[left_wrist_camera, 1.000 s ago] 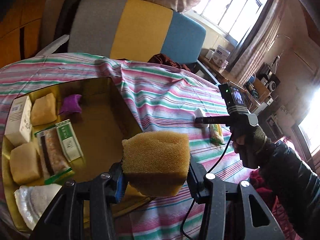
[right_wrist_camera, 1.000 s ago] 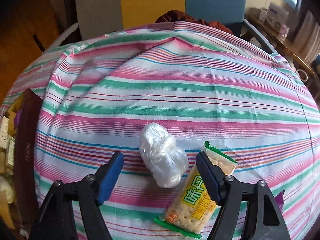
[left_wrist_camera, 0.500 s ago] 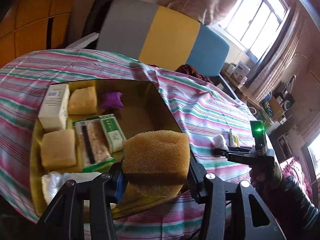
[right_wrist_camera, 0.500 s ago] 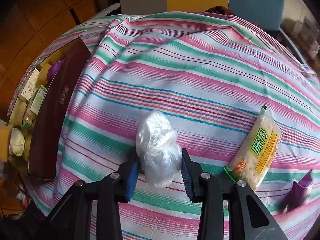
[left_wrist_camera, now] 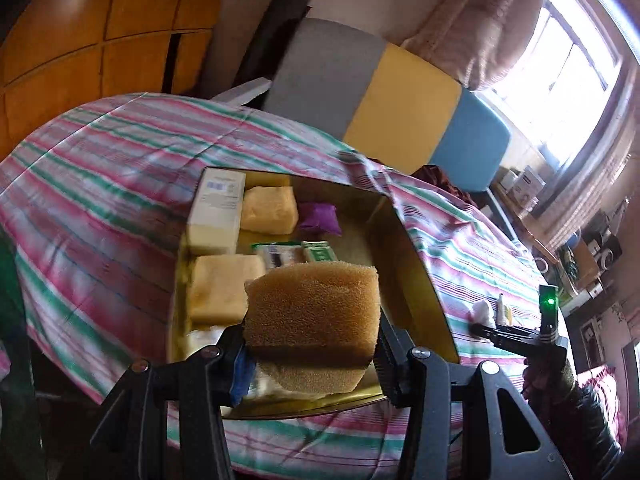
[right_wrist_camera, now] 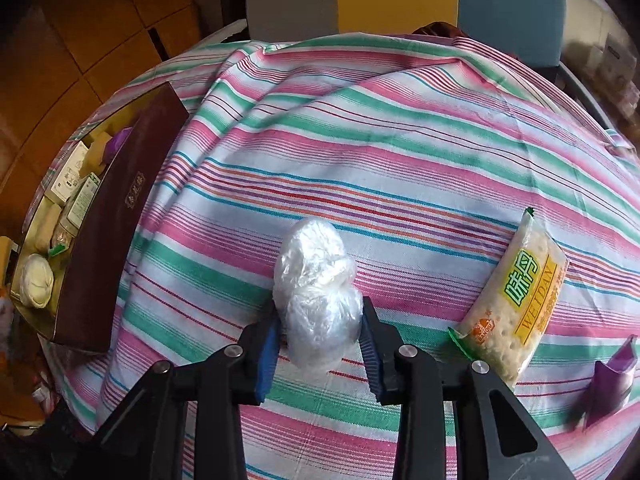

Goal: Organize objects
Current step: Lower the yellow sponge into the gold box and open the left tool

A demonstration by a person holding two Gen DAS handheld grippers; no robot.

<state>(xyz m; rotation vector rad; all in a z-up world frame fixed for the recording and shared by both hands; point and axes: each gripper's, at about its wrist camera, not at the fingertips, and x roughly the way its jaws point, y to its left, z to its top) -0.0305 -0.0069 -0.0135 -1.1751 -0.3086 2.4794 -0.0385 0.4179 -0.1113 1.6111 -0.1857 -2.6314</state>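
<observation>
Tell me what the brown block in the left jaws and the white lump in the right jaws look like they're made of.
The brown block looks like open-cell foam sponge: matte, pitted with tiny pores, and dented where the left gripper squeezes it. The white lump looks like thin clear plastic film bunched up: glossy, crinkled, translucent. What it wraps, if anything, I can't tell.

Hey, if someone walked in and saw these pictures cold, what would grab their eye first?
Probably the porous tan sponge block clamped in the left gripper, held above the open gold-lined box of sponges and packets. Next, the crumpled clear plastic bag bundle pinched in the right gripper over the pink-and-green striped tablecloth, with the yellow-labelled cracker packet lying to its right.
</observation>
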